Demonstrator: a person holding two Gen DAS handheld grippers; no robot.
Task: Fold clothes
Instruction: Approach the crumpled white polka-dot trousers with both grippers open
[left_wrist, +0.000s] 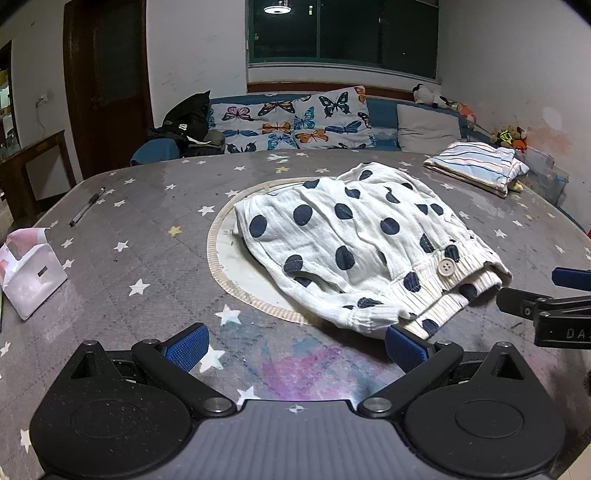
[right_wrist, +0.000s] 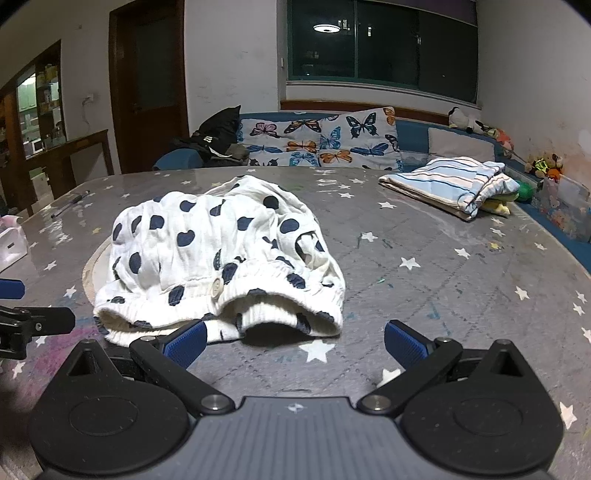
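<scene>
My two claws, left (left_wrist: 295, 349) and right (right_wrist: 293, 345), hang spread and empty by the waistband of the spotted shorts (right_wrist: 221, 254), bunched mid-table (right_wrist: 424, 280); folded or awaiting folding, I can't judge.

1. The left hand-held gripper (left_wrist: 295, 341) is level and low, its jaws spread wide with nothing between them.
2. Its two blue ribbed pads (left_wrist: 186, 347) face each other across the broad gap, each on a black linkage arm.
3. The right hand-held gripper (right_wrist: 293, 341) is in the same pose, its jaws wide apart and empty.
4. Each hand-held gripper appears at the edge of the other's view, so the two sit side by side, close but not touching.
5. No hand or sleeve shows in either view.
</scene>
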